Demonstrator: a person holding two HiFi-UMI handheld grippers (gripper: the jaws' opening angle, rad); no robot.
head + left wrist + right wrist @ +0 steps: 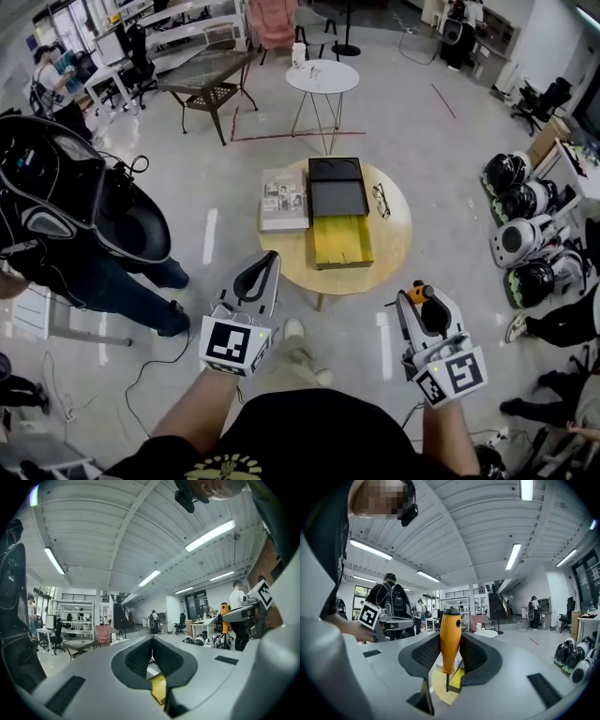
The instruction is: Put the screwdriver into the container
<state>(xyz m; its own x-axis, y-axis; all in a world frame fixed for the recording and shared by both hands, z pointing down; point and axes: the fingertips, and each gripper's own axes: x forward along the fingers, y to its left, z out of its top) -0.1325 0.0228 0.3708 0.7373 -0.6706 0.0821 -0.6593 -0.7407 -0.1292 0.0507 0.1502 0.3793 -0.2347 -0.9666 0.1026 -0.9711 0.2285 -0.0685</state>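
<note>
Head view: two grippers, one in each hand. The left gripper [265, 262] carries nothing that I can see; the right gripper [417, 300] has one screwdriver [421, 290], its orange handle standing up between the jaws. Ahead of both sets of jaws is one round wooden table [394, 246]. It bears one container [339, 216], black with a yellow open section at the end nearer the jaws, plus one book [284, 200] to its left and one pair of glasses [380, 199] to its right. The container lies well apart from the right jaws, ahead and to their left. One smaller white round table [322, 77] sits further ahead. One person with a backpack [56, 206] stands out to the left of the left jaws. Left gripper view: the jaws are pressed together with nothing between them, and a patch of yellow shows below them through the gap. Off to the right of these jaws I see the other gripper with the orange handle. Right gripper view: the two jaws pinch the screwdriver by its handle, one pad on each side. The tool is upright, with one thin shaft pointing down below the jaws. Beneath the shaft tip, apart from it, I see the table edge and a corner of the yellow section. The left gripper is off to the left of these jaws.
</note>
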